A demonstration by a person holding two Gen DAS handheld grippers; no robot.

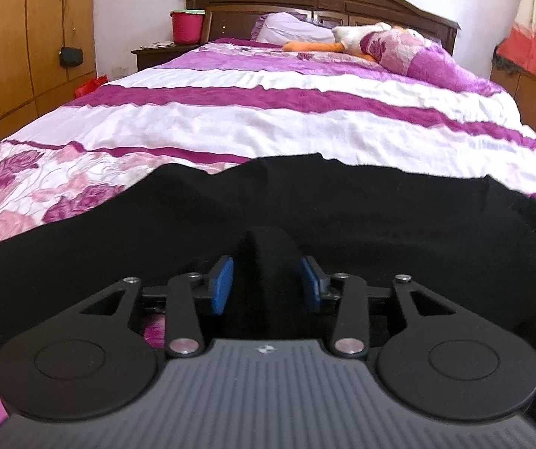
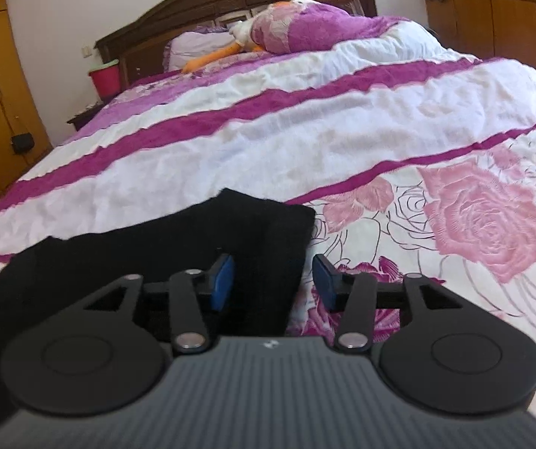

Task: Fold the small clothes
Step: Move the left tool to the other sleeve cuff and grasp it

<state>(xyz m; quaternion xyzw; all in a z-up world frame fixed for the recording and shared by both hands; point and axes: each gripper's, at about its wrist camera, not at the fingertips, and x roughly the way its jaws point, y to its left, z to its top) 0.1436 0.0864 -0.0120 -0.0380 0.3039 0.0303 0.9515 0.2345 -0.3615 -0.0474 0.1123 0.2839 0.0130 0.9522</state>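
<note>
Black garment [image 1: 305, 202] lies spread on the bed [image 1: 268, 119], near the foot end, on the floral/striped quilt. Looks like a small dark top or shorts, can't tell which; fabric too dark for detail.

L gripper [image 1: 267, 284]: pads part-open w/ a raised hump of the black cloth standing between them. Pads look close to the bunch on both sides, but whether they're actually pinching it I can't tell; gaps are dark.

R gripper [image 2: 273, 282]: open fairly wide, straddling the garment's right edge. Left pad [image 2: 222, 280] sits over black cloth, right pad over bare quilt. Nothing clamped. Garment corner [image 2: 298, 217] is just ahead of it.

Step in hand, my guess: grasp phase of a fold, both grippers at the near hem/edge, no fold visibly made yet, so task is early.

Next move needs: R to close on the edge w/ both layers in, L to firm up on its bunch, then lift both evenly and carry the near edge fwd toward the far edge, w/o dragging the quilt up too.

Plush toy [image 1: 372, 39] and pillow are far off by the headboard, no issue.
</note>
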